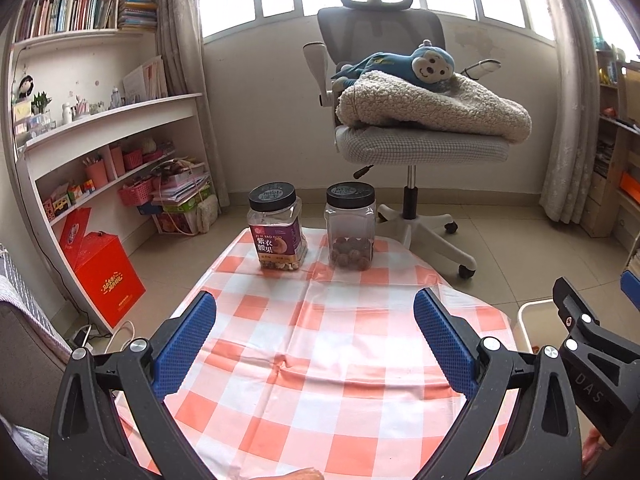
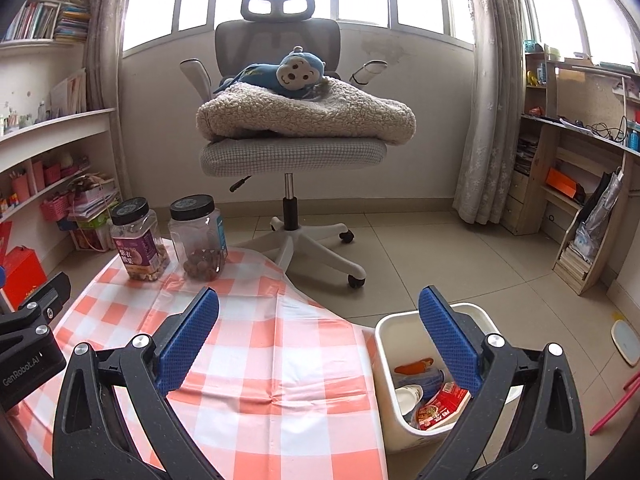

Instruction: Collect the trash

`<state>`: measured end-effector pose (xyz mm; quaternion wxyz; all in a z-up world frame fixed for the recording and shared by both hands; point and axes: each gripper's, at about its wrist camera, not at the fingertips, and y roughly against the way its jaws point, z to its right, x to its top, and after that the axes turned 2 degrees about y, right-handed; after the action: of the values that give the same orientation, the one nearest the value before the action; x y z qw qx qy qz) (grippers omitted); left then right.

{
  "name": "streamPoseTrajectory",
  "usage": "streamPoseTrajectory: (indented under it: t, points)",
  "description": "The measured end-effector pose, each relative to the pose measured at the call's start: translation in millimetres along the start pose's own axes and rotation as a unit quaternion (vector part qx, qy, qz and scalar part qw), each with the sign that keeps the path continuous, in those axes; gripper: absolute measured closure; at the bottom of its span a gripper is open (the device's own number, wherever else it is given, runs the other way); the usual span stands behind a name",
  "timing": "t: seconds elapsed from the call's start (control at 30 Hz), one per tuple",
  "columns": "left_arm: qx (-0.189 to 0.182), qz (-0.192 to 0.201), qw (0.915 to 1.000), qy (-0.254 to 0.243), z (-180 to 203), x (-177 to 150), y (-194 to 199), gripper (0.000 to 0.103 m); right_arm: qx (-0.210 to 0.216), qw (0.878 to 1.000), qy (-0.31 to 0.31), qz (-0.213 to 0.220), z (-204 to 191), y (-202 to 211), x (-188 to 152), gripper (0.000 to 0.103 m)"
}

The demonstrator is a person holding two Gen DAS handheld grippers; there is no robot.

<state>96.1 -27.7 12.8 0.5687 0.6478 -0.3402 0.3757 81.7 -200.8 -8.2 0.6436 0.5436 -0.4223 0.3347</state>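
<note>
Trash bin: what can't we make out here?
- Trash bin, right wrist view: the right gripper, jaws open, covers part of the contents; bottom hidden.
- Left wrist view: only the bin's rim corner shows behind the right gripper.
- Table near edge: cut off by the frame in both views, behind the open left gripper.

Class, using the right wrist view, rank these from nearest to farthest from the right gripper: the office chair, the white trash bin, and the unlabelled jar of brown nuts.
1. white trash bin, directly below the right gripper, beside the table.
2. unlabelled jar, ahead left on the checked tablecloth.
3. office chair, farthest, by the window.
</note>
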Motion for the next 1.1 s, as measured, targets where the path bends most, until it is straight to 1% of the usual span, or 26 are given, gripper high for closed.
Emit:
streamPoseTrajectory:
  t: [0.23,0.5,1.1]
  points:
    - [-0.007,-0.016,0.9998,0.009,-3.4,-1.3,-4.1,0.007,0.008,1.000,0.001,-0.009,-4.7,-3.7,-0.4,0.007]
    - [-0.014,-0.019,0.9997,0.010,-0.2,-1.6,-3.6,0.007,0.016,1.000,-0.003,-0.015,-3.1,-4.8,-0.5,0.007]
    - [-0.027,-0.016,0.9994,0.011,6.4,-0.2,-2.1,0.007,0.012,1.000,-0.005,-0.014,3.4,-3.3,-0.2,0.007]
